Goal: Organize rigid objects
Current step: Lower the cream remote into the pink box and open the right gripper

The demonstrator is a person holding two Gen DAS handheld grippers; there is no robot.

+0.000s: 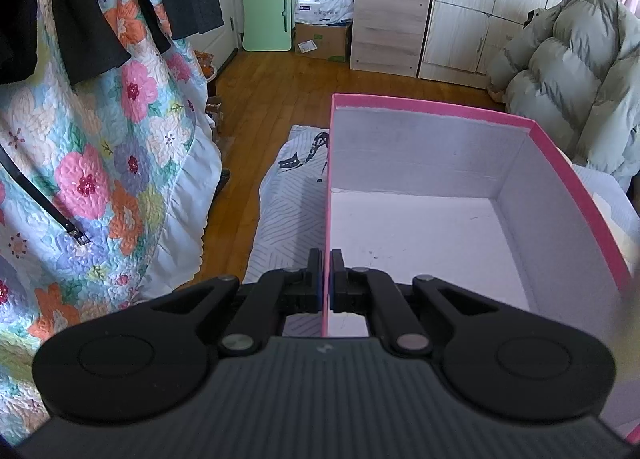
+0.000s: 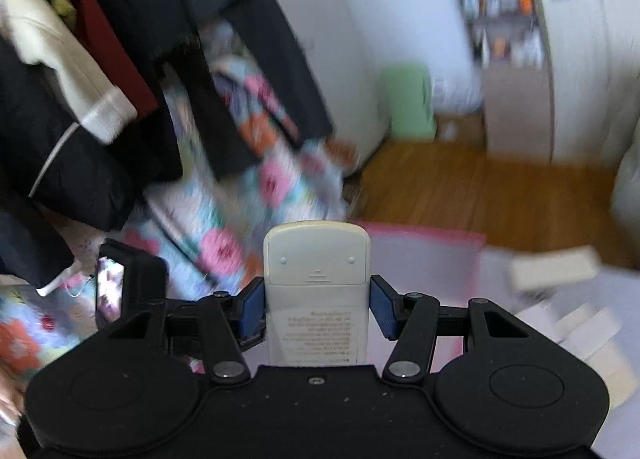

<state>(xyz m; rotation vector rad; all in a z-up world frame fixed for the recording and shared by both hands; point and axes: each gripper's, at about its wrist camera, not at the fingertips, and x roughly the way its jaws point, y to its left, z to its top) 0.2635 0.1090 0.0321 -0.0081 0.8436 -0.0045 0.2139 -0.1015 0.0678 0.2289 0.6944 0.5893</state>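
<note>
In the left wrist view my left gripper [image 1: 326, 279] is shut on the left wall of a pink cardboard box [image 1: 440, 107] with a white, empty inside; one finger is outside the wall and one inside. In the right wrist view my right gripper [image 2: 317, 307] is shut on a white remote control [image 2: 316, 255], held back side up with its battery cover showing. The pink box [image 2: 420, 237] lies blurred just beyond the remote. The left gripper's body [image 2: 128, 283] shows at the left of that view.
The box rests on a striped bedsheet [image 1: 280, 211]. A floral quilt [image 1: 100, 163] and dark clothes hang at the left. A grey puffer jacket [image 1: 580, 75] lies at the right. Wood floor, a green board [image 1: 266, 15], a cardboard carton and wardrobes stand behind. A pale box [image 2: 554, 269] lies at the right.
</note>
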